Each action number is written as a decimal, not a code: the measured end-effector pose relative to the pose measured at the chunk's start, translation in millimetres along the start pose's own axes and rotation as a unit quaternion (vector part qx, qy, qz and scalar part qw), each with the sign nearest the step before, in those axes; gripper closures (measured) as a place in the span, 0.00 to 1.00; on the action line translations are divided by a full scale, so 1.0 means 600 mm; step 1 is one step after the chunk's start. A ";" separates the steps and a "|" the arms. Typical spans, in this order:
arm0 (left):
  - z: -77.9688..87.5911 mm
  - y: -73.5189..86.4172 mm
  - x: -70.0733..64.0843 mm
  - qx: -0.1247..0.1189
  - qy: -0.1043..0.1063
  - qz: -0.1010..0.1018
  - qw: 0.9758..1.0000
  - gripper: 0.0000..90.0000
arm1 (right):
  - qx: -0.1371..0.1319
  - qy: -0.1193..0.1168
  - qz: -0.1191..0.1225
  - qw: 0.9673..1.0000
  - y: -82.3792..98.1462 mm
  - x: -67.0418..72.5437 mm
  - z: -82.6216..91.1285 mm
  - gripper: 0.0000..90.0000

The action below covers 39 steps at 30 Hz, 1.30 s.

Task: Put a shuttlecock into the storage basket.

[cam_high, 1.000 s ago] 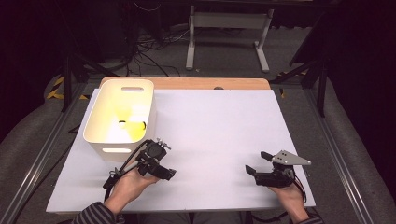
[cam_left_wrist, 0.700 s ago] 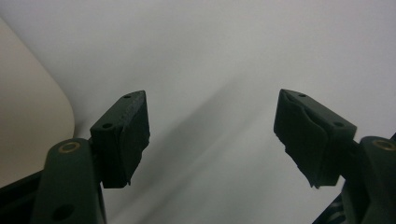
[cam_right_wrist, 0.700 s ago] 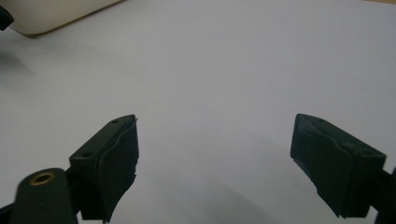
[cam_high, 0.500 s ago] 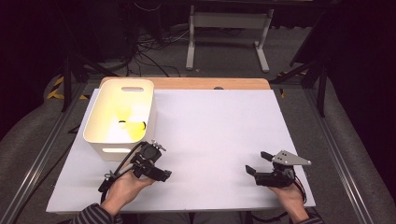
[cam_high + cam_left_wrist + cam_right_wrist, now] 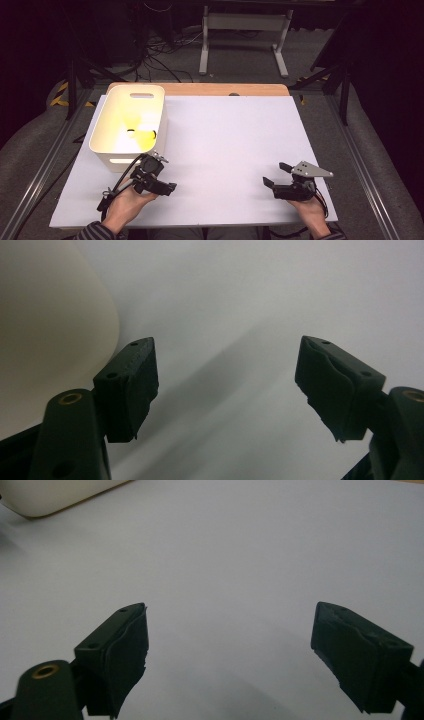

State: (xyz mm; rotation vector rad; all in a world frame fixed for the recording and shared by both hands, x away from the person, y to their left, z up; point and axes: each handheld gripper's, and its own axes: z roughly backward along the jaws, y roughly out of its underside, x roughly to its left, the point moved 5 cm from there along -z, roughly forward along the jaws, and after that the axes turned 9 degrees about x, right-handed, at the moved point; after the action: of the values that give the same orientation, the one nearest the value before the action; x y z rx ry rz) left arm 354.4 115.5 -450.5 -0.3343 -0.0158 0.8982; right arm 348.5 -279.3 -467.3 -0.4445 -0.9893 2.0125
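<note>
The left gripper [image 5: 167, 186] has been drifting back from the white bin [image 5: 151, 131] toward the person, jaws spread wide and holding nothing, so the drop looks done. The bin is sitting at the table's [image 5: 235, 135] left, something small and dark lying inside. The right gripper [image 5: 272, 174] is resting open and empty

In the high view the small dark bits inside my white bin [image 5: 111, 150], lying in a yellow glare at about five o'clock on its floor, are too small to name. My left gripper view cuts the bin [image 5: 45, 325] off at its nine and twelve o'clock edges; my right gripper view leaves just a corner of it [image 5: 55, 495] at eleven o'clock.
</note>
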 end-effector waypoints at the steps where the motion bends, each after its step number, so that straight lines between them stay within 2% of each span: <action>1: 0.001 0.001 0.001 -0.001 0.000 0.000 1.000 0.29 | 0.000 0.000 0.000 1.000 0.000 0.000 0.000 0.18; 8: 0.002 0.013 0.008 0.000 -0.004 0.008 1.000 0.30 | 0.002 0.002 0.000 1.000 0.000 0.000 -0.001 0.18; 15: 0.003 0.020 0.010 -0.003 0.001 0.014 1.000 0.30 | 0.001 0.002 -0.001 1.000 0.000 0.000 -0.001 0.18; 39: 0.011 0.063 0.036 -0.018 -0.004 0.056 0.998 0.29 | 0.004 0.001 0.000 1.000 0.000 0.001 -0.002 0.18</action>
State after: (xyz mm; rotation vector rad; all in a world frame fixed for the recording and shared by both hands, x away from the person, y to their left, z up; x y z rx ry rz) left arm 338.1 155.7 -457.7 -0.3681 -0.0199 1.0110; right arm 348.7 -278.2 -468.2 -0.4425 -0.9807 2.0153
